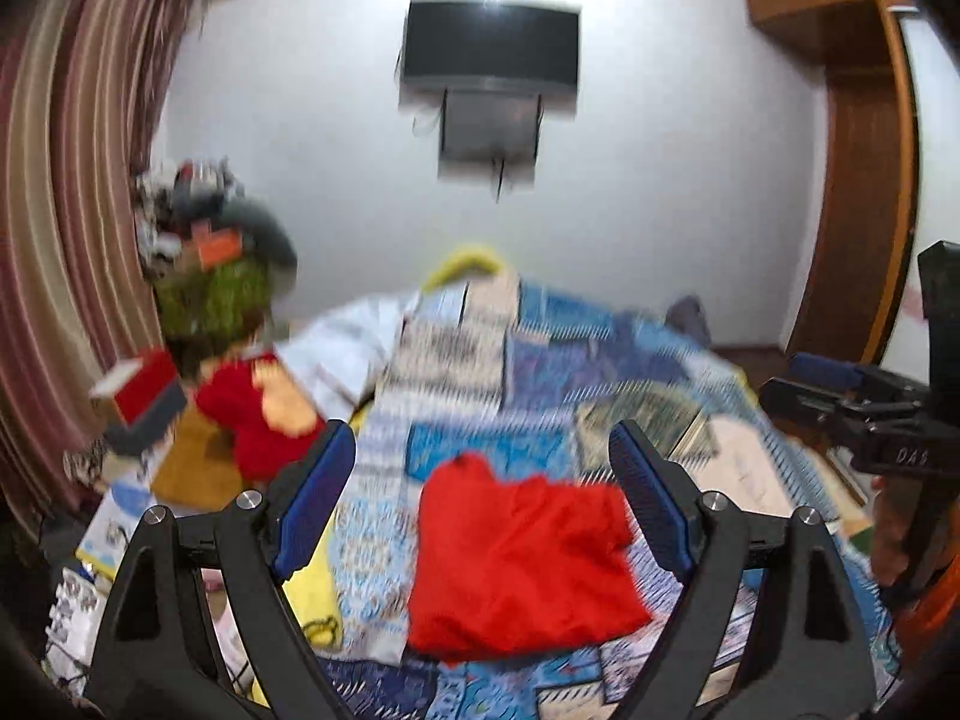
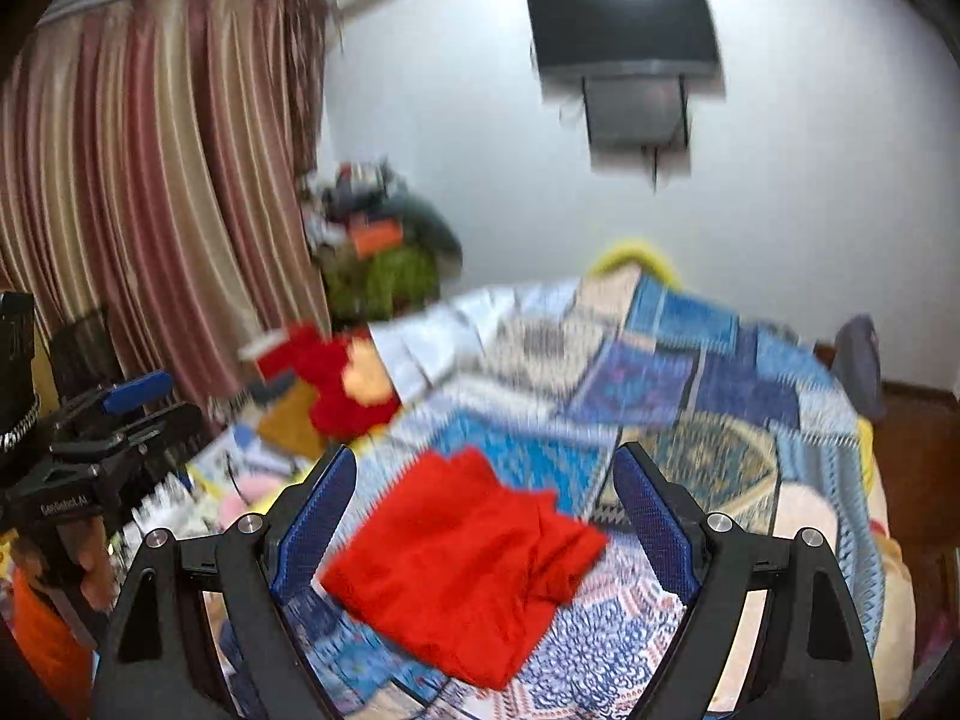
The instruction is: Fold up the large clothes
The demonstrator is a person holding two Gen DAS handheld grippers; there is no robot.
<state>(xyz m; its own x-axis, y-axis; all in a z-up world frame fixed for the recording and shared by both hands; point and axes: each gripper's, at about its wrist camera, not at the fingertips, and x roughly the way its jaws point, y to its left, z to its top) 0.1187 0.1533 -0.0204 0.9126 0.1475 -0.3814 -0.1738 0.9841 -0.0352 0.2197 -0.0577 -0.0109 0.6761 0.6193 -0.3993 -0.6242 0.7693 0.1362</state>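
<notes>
Left wrist view shows the left claw spread and empty above a folded red garment lying on the bed. Right claw is likewise spread and empty. This fold looks finished; next calls for another garment.

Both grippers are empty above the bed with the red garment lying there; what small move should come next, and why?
Probably none on the red garment: it lies as a compact folded bundle on the patchwork bedspread, and left gripper and right gripper stand open and clear. I'd swing toward the red clothing at the bed's edge.
</notes>
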